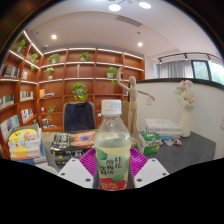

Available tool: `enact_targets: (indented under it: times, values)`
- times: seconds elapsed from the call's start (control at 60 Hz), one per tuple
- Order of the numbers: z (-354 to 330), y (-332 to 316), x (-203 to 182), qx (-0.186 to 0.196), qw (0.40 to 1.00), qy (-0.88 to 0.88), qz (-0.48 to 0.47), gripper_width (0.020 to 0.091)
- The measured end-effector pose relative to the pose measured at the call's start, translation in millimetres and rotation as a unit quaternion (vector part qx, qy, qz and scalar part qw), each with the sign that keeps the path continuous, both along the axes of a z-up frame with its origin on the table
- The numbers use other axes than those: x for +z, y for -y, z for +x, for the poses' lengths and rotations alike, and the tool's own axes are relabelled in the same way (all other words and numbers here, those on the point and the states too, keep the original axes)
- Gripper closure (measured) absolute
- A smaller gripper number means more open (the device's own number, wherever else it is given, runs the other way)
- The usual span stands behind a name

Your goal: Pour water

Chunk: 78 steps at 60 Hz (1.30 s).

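A clear plastic bottle (pixel 112 150) with a white cap and a green, white and red label stands upright between my two fingers. Both magenta pads (pixel 90 161) press against its sides, so my gripper (pixel 112 166) is shut on it. The bottle looks lifted above the dark table (pixel 185 150), which lies beyond and lower. The bottle's bottom is hidden below the fingers.
A wooden mannequin figure (pixel 128 98) stands behind the bottle. Dark trays and small items (pixel 65 150) lie to the left, a yellow-and-white object (pixel 25 142) further left, a white vase with flowers (pixel 186 112) and a white box (pixel 160 127) to the right. Bookshelves (pixel 60 85) line the back wall.
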State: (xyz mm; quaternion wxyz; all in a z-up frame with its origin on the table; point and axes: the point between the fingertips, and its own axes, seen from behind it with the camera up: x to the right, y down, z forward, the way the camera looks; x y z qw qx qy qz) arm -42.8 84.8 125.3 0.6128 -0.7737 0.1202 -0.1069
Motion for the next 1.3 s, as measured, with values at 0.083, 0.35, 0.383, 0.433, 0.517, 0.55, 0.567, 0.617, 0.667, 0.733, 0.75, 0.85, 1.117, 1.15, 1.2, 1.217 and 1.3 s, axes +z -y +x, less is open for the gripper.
enact_targets:
  times: [0.083, 0.35, 0.383, 0.433, 0.517, 0.55, 0.567, 0.617, 0.667, 0.733, 0.75, 0.85, 1.117, 1.15, 1.2, 1.217, 1.3]
  values:
    - [4, -3, -23, 0.004, 1.000, -0.008, -0.012, 0.0700]
    - [1, 0, -29, 0.014, 1.000, -0.021, -0.003, 0.0642]
    - [1, 0, -29, 0.013, 1.000, -0.023, -0.004, 0.0618]
    - [2, 2, -37, 0.008, 0.999, -0.030, -0.018, 0.0583]
    - [3, 8, -53, 0.010, 0.998, -0.028, -0.053, 0.0323]
    - [-1, 10, -55, 0.017, 0.998, -0.020, -0.056, 0.0281]
    - [-3, 12, -53, 0.021, 0.998, -0.016, -0.056, 0.0279]
    - [-9, 20, -48, 0.028, 0.998, -0.011, -0.049, 0.0281]
    - [-16, 31, -45, 0.034, 0.998, -0.011, -0.044, 0.0281]
    - [-24, 49, -42, 0.041, 0.998, -0.017, -0.045, 0.0275]
    - [-27, 55, -41, 0.042, 0.998, -0.018, -0.046, 0.0277]
    - [-38, 93, -35, 0.053, 0.997, -0.016, -0.047, 0.0277]
    - [-46, 195, -16, 0.050, 0.997, -0.021, -0.053, 0.0287]
    - [-48, 203, -12, 0.051, 0.997, -0.024, -0.049, 0.0294]
    - [-51, 212, -5, 0.057, 0.997, -0.029, -0.038, 0.0296]
    - [-53, 215, -3, 0.059, 0.997, -0.030, -0.036, 0.0296]
    - [-56, 230, 2, 0.063, 0.997, -0.028, -0.036, 0.0297]
